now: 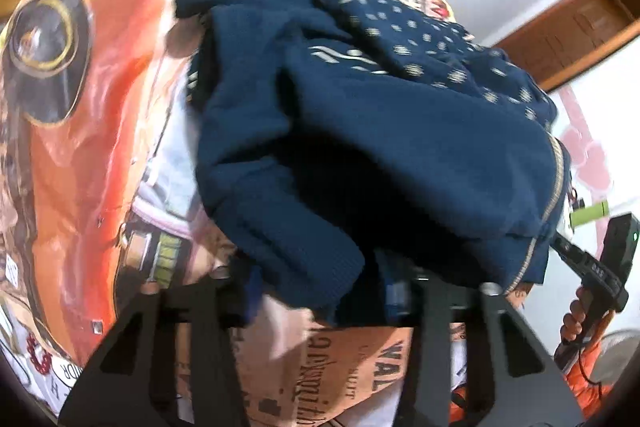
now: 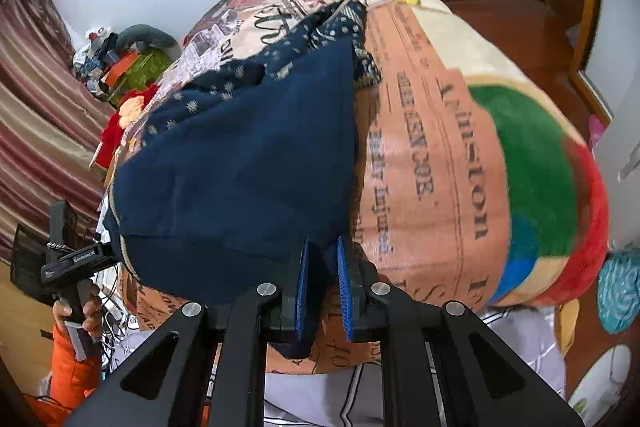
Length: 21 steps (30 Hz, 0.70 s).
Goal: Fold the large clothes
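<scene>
Blue-padded right hand-held gripper is clamped on the near hem of the navy garment, at the bed's near edge. Left hand-held gripper has navy cloth draped over its fingers; whether it grips is unclear. Farther back, the garment's dotted part lies on the printed blanket.

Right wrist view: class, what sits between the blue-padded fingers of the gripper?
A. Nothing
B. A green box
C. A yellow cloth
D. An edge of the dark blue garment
D: the right gripper has its blue pads closed on a fold of the dark blue garment lying on the printed blanket.
</scene>
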Available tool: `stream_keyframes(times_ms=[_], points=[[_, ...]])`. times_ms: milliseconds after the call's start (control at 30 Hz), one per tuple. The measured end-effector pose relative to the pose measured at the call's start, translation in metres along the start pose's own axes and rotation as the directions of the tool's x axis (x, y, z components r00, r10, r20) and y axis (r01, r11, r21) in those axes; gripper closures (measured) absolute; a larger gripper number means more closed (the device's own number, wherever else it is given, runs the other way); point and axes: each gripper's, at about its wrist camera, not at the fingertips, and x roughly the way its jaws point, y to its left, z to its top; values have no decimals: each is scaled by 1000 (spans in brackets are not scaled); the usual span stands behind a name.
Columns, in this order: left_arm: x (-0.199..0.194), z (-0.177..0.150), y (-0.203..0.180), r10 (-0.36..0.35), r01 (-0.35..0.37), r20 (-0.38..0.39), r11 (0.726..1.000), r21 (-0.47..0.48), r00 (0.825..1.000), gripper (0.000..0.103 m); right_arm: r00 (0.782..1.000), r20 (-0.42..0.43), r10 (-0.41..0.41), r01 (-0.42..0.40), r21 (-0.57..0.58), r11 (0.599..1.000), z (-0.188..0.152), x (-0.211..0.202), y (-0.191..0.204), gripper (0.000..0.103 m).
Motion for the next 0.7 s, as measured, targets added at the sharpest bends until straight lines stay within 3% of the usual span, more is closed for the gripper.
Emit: stream_keyframes(times_ms=[100,333,467,567,700], points=[[-4,0,-17,10,-11,16,997,75,1000,81,1000,15,-3,3,14,1000,-3,2,1,91],[-32,9,-56,-50,32,94,982,187,994,92,1000,-17,10,-10,-11,1000,7,-2,3,91],[-56,27,-79,-142,108,143,969,224,979,94,1000,17,12,-12,-12,1000,10,-10,2,91],[-70,42,-94,-194,148,172,958,246,966,94,999,-34,-20,19,-28,999,5,3,3,91],[-79,73,-108,-249,199,198,950,241,948,94,999,-35,-2,1,-16,1000,4,5,3,90]])
